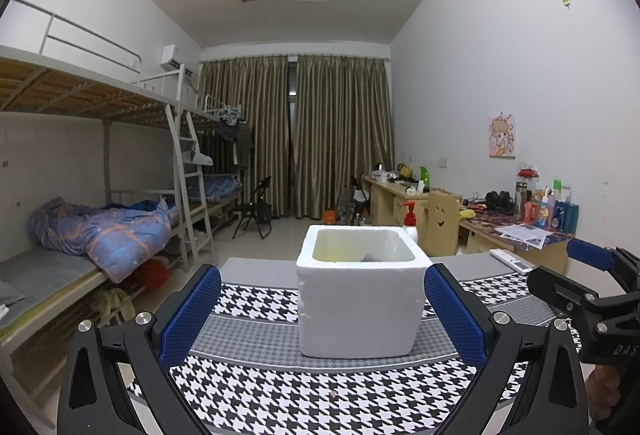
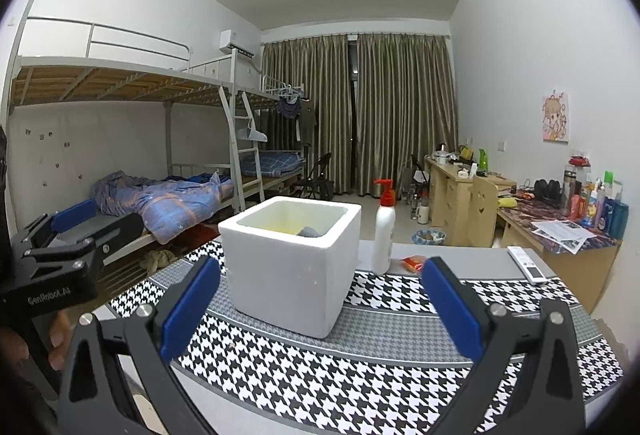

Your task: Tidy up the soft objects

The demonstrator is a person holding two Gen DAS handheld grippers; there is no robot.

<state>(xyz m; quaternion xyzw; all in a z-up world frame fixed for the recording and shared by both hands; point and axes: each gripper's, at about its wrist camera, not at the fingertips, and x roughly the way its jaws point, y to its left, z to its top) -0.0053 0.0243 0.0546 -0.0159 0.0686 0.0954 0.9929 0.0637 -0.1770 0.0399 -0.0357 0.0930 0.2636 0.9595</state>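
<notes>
Gaping empty, both tongs, left point(image 1: 322, 309) and right point(image 2: 320, 305), foam box point(image 1: 360, 299) just ahead.

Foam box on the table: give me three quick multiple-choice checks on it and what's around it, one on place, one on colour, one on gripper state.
1. Where does the pump bottle stand?
A. inside the box
B. on the table behind the box's right side
C. on the bed

2. What colour is the bottle's pump?
A. red
B. green
C. black

3. How are both grippers?
A. shut on cloth
B. open and empty
C. one holds the box

Answers:
1 B, it stands beyond the foam box near a remote.
2 A, the pump top is red.
3 B, the left gripper and right gripper are spread wide with nothing between.
</notes>
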